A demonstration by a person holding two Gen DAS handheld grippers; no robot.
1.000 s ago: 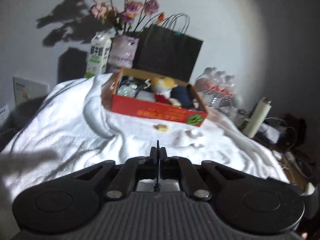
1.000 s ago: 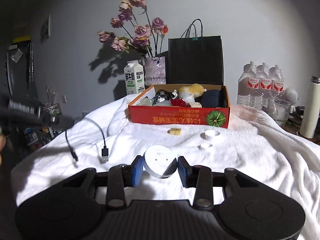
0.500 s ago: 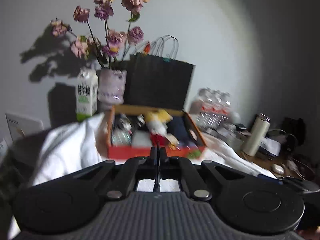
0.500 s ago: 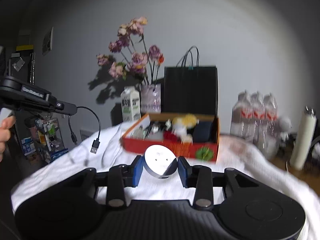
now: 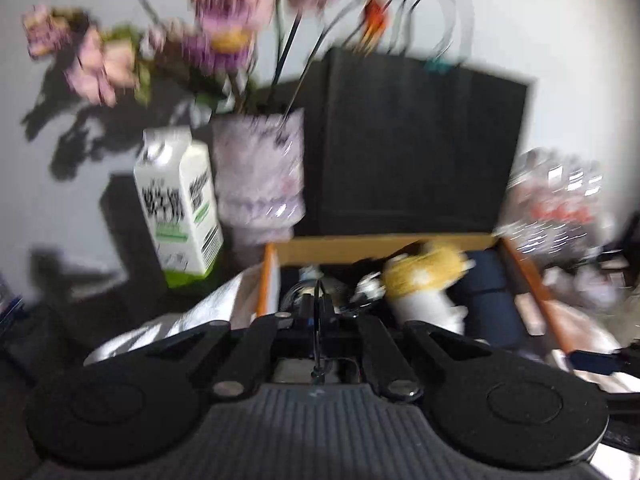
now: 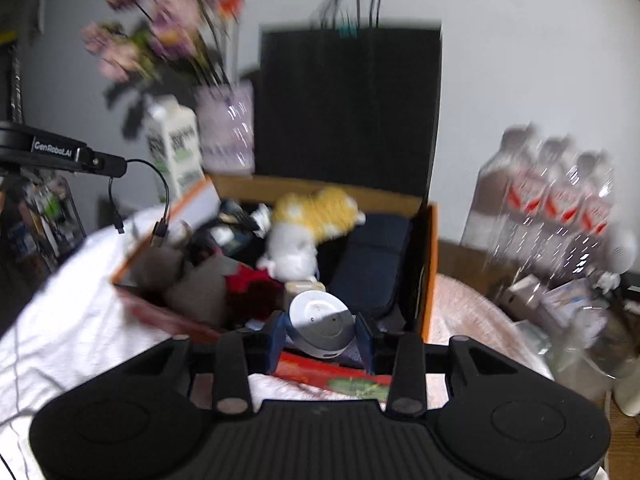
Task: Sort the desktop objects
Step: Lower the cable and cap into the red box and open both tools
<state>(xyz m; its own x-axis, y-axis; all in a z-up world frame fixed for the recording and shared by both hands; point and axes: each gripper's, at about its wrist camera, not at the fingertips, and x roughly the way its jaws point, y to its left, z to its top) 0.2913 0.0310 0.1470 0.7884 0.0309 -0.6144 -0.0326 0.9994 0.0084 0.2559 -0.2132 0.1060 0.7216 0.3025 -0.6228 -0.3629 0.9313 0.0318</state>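
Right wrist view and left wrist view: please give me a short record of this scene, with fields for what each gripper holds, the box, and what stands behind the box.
right gripper: shut on a round white disc, held above the front of the box
left gripper: shut on a thin black cable, whose plug ends hang near the left wall of the box
orange box: open; holds a yellow and white plush toy, a dark blue pouch, other small things
behind box: black paper bag, milk carton, vase of flowers
surface: white cloth
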